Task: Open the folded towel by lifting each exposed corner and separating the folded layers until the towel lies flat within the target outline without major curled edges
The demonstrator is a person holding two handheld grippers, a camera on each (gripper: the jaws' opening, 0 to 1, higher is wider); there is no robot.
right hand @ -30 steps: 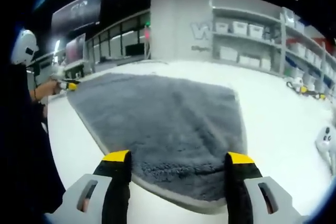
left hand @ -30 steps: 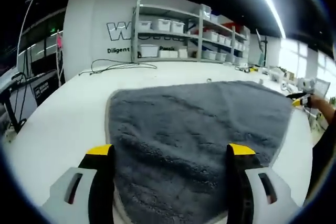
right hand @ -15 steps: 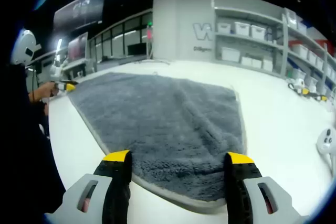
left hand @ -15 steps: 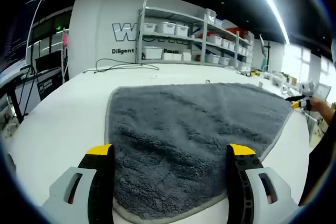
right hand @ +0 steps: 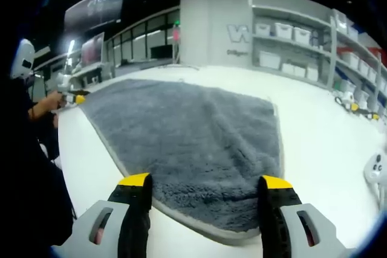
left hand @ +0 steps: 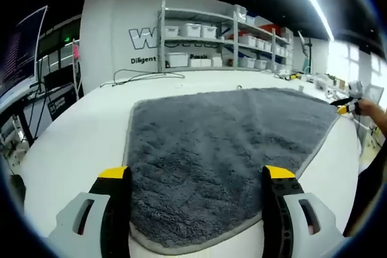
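Towel (left hand: pixel 224 149) lies spread on the counter (left hand: pixel 78 143), soft, floppy and light. I'd pinch its thin edge. My left claw (left hand: pixel 192 176) and right claw (right hand: pixel 205 185) are wide open, holding nothing.

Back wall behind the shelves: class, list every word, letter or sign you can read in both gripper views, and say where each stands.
"W": large outlined letter on the white back wall, left gripper view; the shelving hides the rest of the word.
"Diligent": small dark word below it on the same wall; the words after it are cut off by the shelving.
"W": the same letter in the right gripper view; the small line under it is too blurred to read.
Storage bins: no readable labels.
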